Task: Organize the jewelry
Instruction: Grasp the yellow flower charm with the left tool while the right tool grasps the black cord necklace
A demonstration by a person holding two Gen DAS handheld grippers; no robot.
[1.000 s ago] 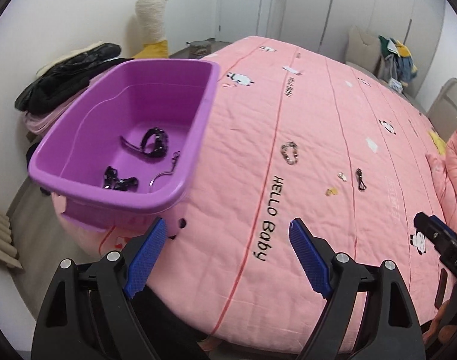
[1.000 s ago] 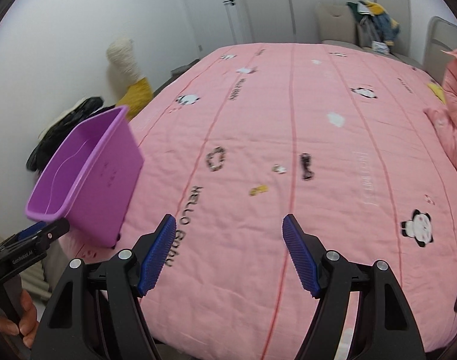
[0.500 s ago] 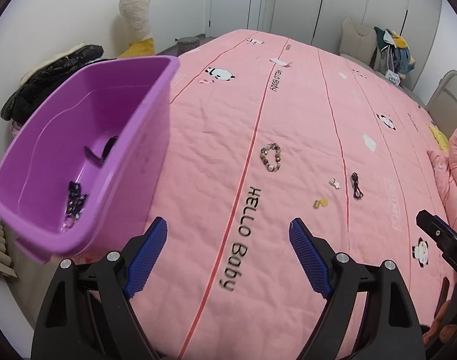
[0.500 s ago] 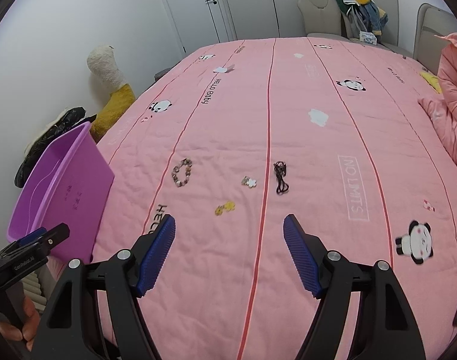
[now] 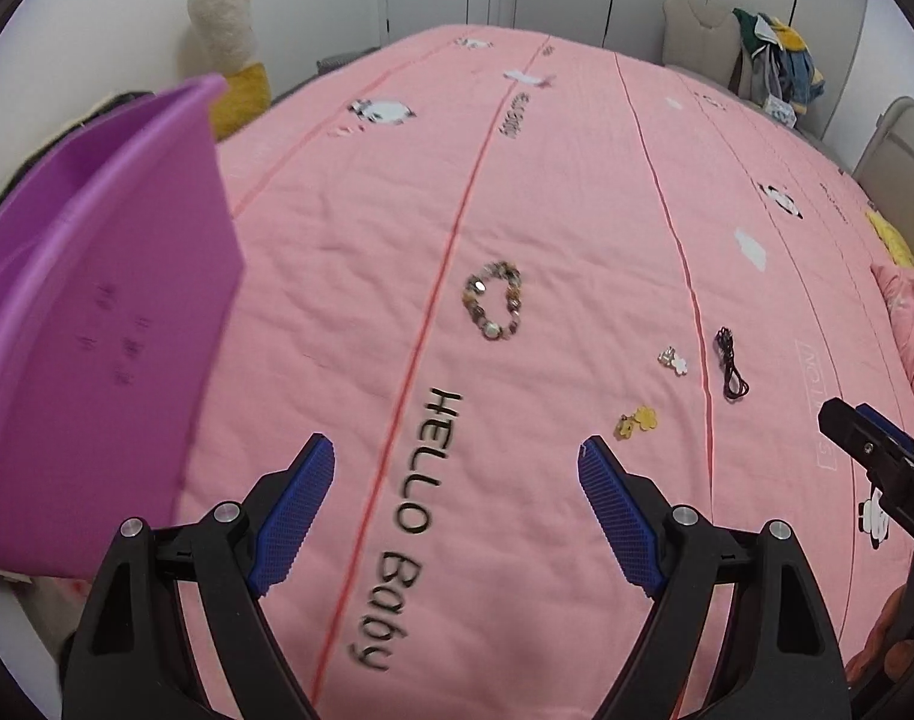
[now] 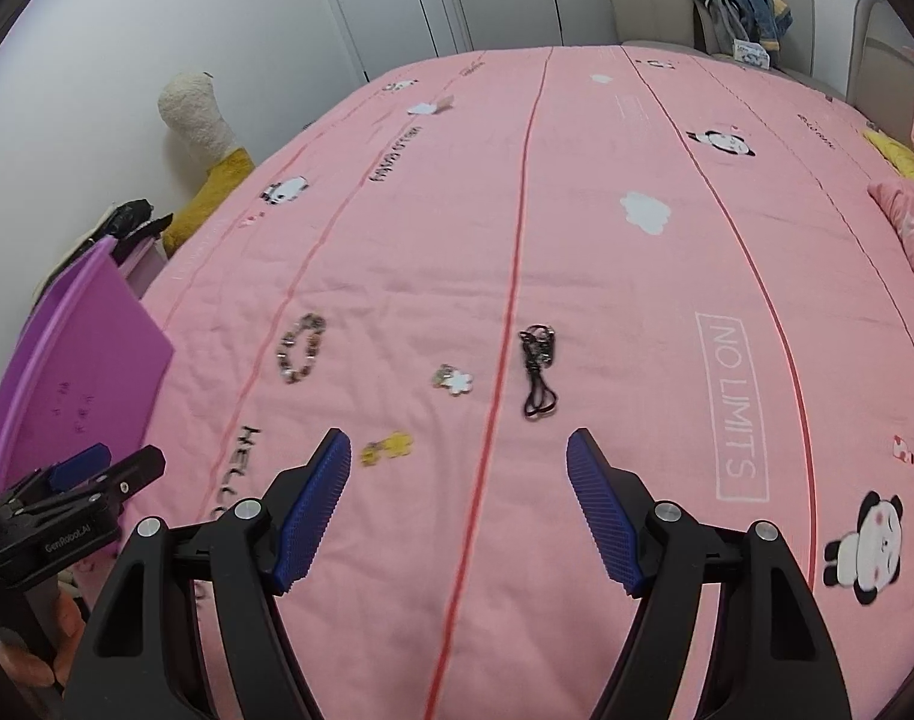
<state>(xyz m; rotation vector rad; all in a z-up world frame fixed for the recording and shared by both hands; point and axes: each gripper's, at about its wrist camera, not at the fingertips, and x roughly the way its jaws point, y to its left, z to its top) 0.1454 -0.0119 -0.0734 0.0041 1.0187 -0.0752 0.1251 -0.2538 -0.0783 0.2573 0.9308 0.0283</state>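
A beaded bracelet (image 5: pixel 494 307) lies on the pink bedspread (image 5: pixel 577 210), ahead of my open, empty left gripper (image 5: pixel 457 468). A white flower piece (image 5: pixel 674 359), a yellow flower piece (image 5: pixel 637 420) and a black cord necklace (image 5: pixel 730 363) lie to its right. In the right wrist view the bracelet (image 6: pixel 302 348), white piece (image 6: pixel 453 380), yellow piece (image 6: pixel 386 447) and black cord (image 6: pixel 538 369) lie ahead of my open, empty right gripper (image 6: pixel 457 456). The purple bin (image 5: pixel 84 330) stands at the left; its inside is hidden.
The purple bin (image 6: pixel 72 372) sits at the bed's left edge. A plush toy (image 6: pixel 201 138) and dark clothes (image 6: pixel 126 219) are on the floor beside the bed. A chair with clothes (image 6: pixel 727 0) stands at the far end. A pink duvet (image 6: pixel 913 204) lies at right.
Both grippers have moved forward over the bed toward the jewelry. The bin has slid to the left of both views and its inside no longer shows. Both stay open.
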